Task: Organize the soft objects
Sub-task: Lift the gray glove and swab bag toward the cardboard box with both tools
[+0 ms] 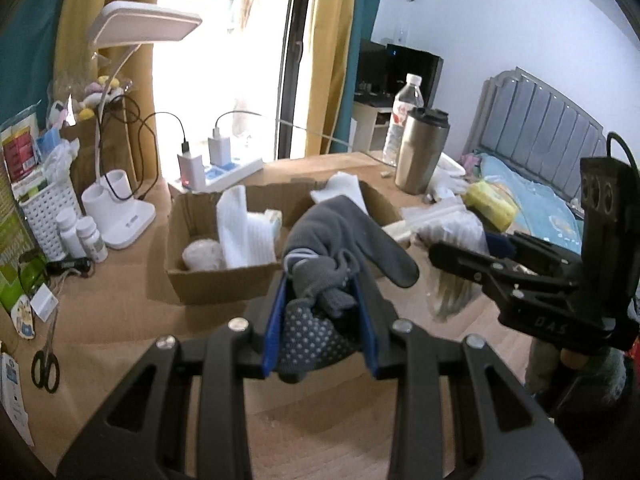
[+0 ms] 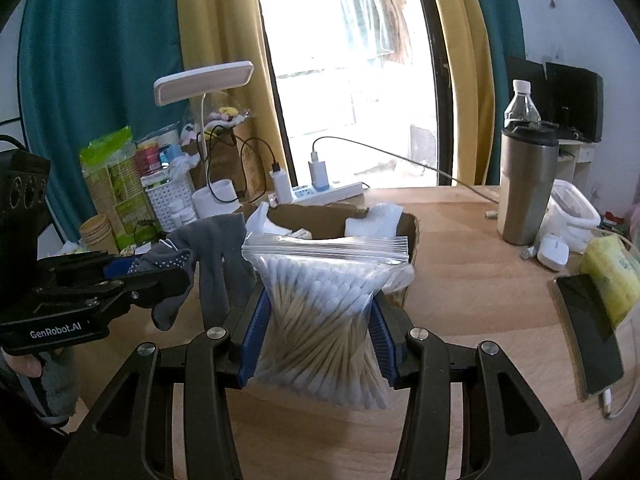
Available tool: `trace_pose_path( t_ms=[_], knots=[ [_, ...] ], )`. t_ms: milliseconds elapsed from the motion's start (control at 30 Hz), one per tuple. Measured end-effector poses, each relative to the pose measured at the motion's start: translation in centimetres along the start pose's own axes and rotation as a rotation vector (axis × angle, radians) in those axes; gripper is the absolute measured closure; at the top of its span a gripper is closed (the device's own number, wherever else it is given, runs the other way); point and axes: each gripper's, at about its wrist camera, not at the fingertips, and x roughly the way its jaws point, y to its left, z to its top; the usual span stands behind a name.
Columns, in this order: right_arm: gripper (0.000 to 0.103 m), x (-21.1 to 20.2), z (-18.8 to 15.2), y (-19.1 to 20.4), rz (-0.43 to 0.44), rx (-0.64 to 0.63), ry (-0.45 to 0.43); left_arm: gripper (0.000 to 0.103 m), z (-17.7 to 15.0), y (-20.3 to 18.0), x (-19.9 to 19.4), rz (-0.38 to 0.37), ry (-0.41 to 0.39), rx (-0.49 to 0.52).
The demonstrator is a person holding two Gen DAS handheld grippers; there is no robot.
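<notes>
My left gripper (image 1: 322, 304) is shut on a grey dotted glove (image 1: 340, 232), held above the table just in front of the open cardboard box (image 1: 224, 280). The glove also shows in the right wrist view (image 2: 212, 256). My right gripper (image 2: 318, 320) is shut on a clear zip bag of cotton swabs (image 2: 320, 304), held above the table in front of the same box (image 2: 316, 216). The box holds white foam sheets (image 1: 246, 228) and a pale round bundle (image 1: 202, 254). The bag shows to the right of the glove in the left wrist view (image 1: 452, 236).
A steel tumbler (image 2: 526, 188) and water bottle (image 2: 520, 104) stand at the back right. A phone (image 2: 592, 328), yellow pack (image 2: 612, 272) and mouse (image 2: 554, 250) lie at right. A desk lamp (image 1: 120, 220), power strip (image 1: 228, 172), pill bottles (image 1: 82, 234) and scissors (image 1: 46, 360) sit at left.
</notes>
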Motion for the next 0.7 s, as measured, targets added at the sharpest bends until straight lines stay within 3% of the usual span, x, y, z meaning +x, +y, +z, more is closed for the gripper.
trace_pose_path(
  t_ms=[700],
  knots=[
    [0.053, 1.2, 2.4, -1.8, -0.004, 0.018, -0.029, 0.069, 2.4, 0.1, 1.9, -0.013, -0.047, -0.001]
  ],
)
